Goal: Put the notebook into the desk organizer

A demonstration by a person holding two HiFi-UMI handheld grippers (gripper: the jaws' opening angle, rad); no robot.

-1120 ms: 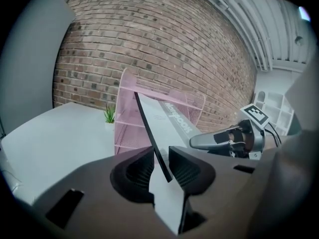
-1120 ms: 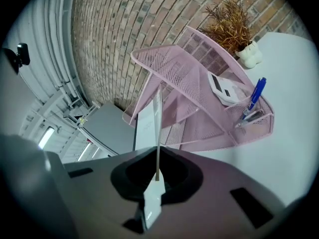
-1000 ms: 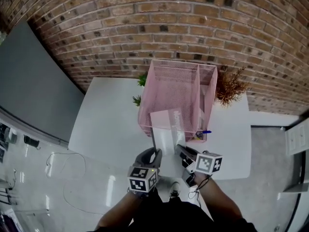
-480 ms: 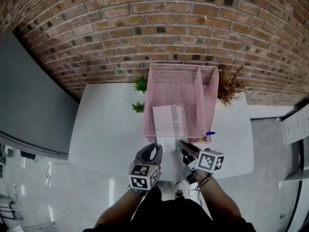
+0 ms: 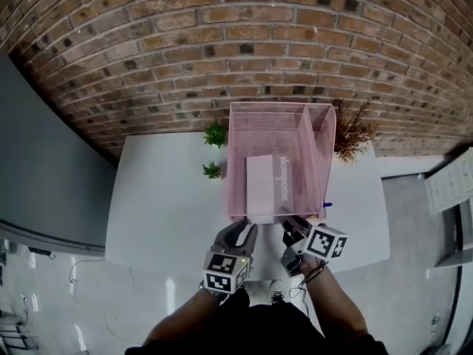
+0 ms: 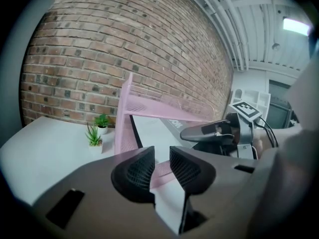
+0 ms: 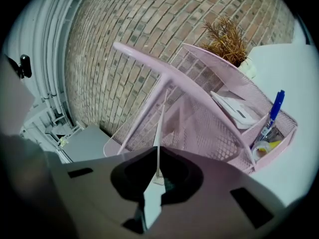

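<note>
Pink mesh target: feeding notebook (image 5: 260, 183) into desk organizer (image 5: 281, 106), wide bay, pinching its protruding edge with left claw (image 5: 246, 230) and right claw (image 5: 293, 225); next, probably lowering, then releasing.

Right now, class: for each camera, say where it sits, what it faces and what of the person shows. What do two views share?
Head view: on the person's head, looking down at the table, pink organizer and notebook; forearms, left gripper and right gripper show.
Left gripper view: on the left gripper, facing organizer and brick wall; its jaws and the right gripper show.
Right gripper view: on the right gripper, facing into the organizer; its jaws pinch the notebook.
Shared: organizer and notebook.
</note>
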